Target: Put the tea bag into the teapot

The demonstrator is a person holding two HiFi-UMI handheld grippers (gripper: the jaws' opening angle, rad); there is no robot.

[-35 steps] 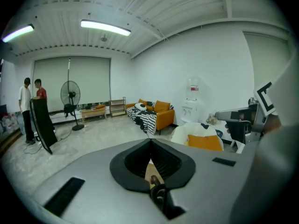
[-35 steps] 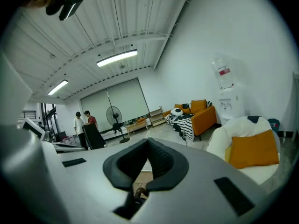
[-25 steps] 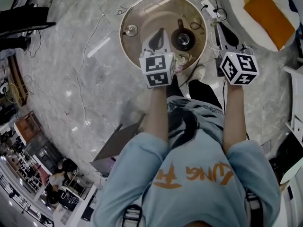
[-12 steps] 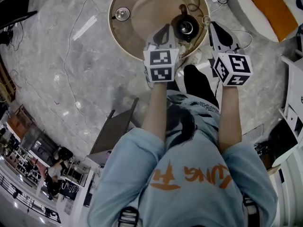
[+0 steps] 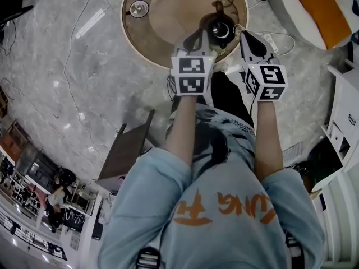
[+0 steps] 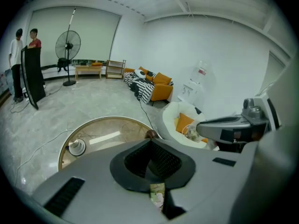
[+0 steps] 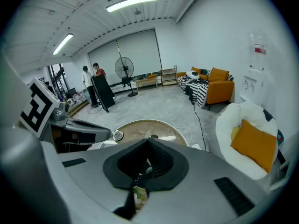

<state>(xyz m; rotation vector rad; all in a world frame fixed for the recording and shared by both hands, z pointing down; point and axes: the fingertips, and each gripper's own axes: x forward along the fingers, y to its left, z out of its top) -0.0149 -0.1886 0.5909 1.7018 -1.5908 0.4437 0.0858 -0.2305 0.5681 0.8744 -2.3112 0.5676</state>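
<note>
A dark teapot (image 5: 219, 30) stands near the front edge of the round glass table (image 5: 168, 43); only its brown top (image 6: 150, 134) shows over my left jaws. My right gripper (image 5: 245, 37) is just right of the pot, shut on the small mesh tea bag (image 6: 192, 133), which shows pale green low between its jaws (image 7: 138, 193). My left gripper (image 5: 196, 37) hovers at the pot's left side, jaws shut, with a small green and white scrap (image 6: 157, 193) pinched low between them. What that scrap is I cannot tell.
A small metal lid (image 5: 138, 7) lies at the table's far left. A white armchair with an orange cushion (image 5: 314, 4) stands to the right, a white cabinet (image 5: 343, 129) further right. Cables and a power strip (image 5: 268, 37) run over the marble floor. Two people (image 6: 23, 41) stand far off.
Both grippers have moved forward to the teapot. The right one has closed in from the right until its tip is beside the pot. The table sits higher in the head view.
</note>
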